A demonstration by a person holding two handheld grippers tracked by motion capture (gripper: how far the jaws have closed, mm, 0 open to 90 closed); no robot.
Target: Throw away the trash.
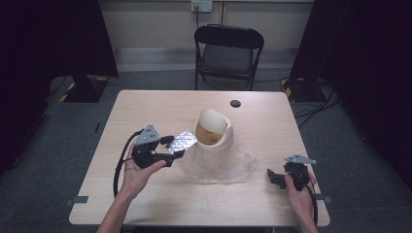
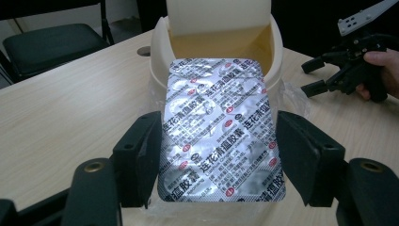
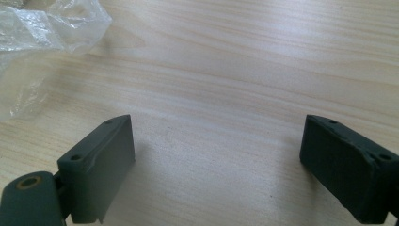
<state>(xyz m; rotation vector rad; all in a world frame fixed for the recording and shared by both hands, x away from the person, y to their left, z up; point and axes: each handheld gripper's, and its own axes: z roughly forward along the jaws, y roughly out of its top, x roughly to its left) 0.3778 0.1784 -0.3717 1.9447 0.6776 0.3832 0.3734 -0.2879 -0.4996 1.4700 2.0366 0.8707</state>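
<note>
A silver foil blister pack (image 2: 219,127) with red and black print is clamped by its two long edges in my left gripper (image 2: 219,155). In the high view the blister pack (image 1: 182,141) hangs just left of the small cream bin (image 1: 214,132), whose swing lid is tipped back, and the left gripper (image 1: 171,147) is lifted off the table. The bin's opening (image 2: 221,47) lies straight behind the pack. My right gripper (image 1: 273,175) rests near the table's right front edge, open, with bare wood between its jaws (image 3: 214,155).
Crumpled clear plastic (image 1: 218,162) spreads around the bin's base, and a corner of the plastic (image 3: 42,33) reaches toward the right gripper. A black cable hole (image 1: 235,103) sits at the table's far side. A black folding chair (image 1: 228,53) stands beyond the table.
</note>
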